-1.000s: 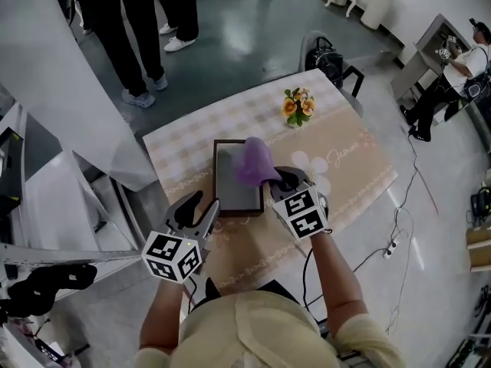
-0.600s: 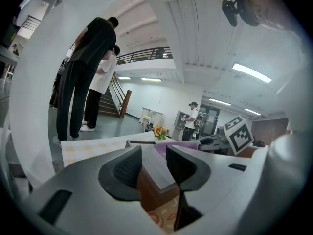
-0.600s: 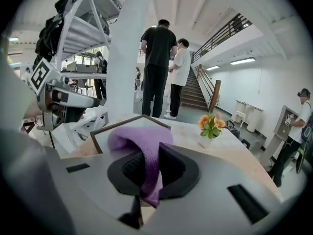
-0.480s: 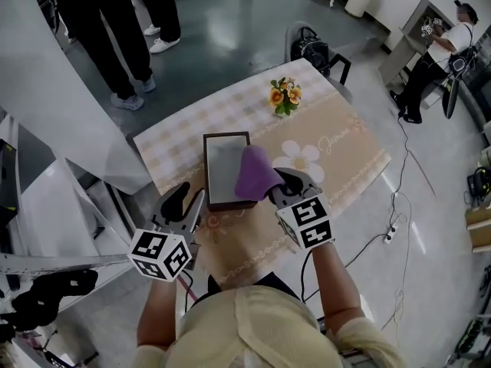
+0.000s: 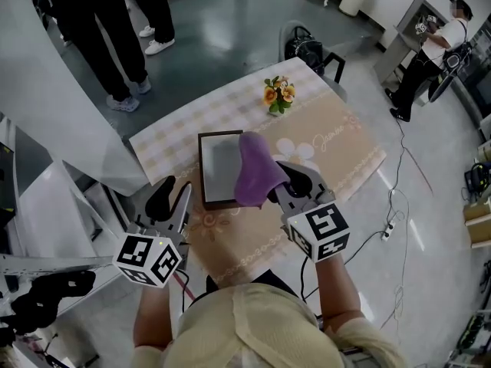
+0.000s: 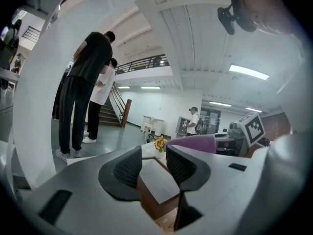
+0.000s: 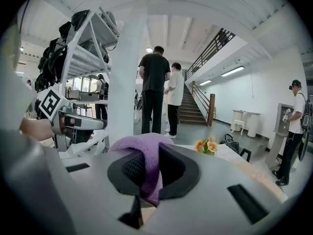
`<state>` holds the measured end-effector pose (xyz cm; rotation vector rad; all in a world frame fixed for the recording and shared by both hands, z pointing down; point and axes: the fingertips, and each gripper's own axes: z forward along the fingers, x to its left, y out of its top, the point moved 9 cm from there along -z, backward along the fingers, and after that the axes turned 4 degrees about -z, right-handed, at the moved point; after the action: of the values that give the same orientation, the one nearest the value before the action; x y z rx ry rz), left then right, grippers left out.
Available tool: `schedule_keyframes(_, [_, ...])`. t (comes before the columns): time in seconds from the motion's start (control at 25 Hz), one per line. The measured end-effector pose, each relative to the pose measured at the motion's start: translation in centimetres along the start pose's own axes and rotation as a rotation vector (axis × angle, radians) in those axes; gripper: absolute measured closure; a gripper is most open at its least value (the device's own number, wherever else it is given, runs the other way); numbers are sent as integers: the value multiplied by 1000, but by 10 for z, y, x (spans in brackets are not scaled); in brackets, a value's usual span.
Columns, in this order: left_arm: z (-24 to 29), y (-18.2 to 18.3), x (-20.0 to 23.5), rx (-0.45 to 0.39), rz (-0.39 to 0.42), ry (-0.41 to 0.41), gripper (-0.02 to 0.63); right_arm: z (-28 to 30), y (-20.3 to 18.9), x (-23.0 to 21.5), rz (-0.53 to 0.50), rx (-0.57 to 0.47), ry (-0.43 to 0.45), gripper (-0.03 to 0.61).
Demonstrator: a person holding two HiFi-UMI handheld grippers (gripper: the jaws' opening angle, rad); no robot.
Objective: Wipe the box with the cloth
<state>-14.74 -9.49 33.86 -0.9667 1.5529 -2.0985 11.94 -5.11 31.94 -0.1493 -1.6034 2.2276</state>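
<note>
A flat box (image 5: 217, 167) with a dark brown frame and grey top lies on the table. Its right edge is hidden by a purple cloth (image 5: 255, 176) that hangs above it. My right gripper (image 5: 286, 183) is shut on that cloth, raised over the box's near right corner; the cloth (image 7: 143, 153) bulges up between its fingers. Left of the box's near corner, my left gripper (image 5: 172, 195) is open and lifted, apart from the box. Its jaws have narrowed a little just before now, with nothing between them. Beyond its fingertips (image 6: 128, 161) I see the box (image 6: 157, 179) and the cloth (image 6: 194, 142).
The table (image 5: 341, 159) wears a beige checked cover with a small flower pot (image 5: 277, 94) at its far side. A dark chair (image 5: 308, 52) stands behind it. People stand at the far left (image 5: 107, 29) and far right (image 5: 430, 48). White shelving (image 5: 54, 198) flanks my left.
Both grippers have risen. The right one has lifted the cloth off the box top. The left one has drawn back to the left, away from the box, with its jaws a little narrower.
</note>
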Motion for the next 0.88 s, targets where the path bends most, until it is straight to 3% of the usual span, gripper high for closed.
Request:
schedule_keyframes(0.52, [-15,29,-9,-30,18,14,505,-22,20,9,84,-139,-32,534])
schedule_keyframes(0.88, [-21,29,-12,-5,77,46,512,-31,18,9,160,-184,-35,534])
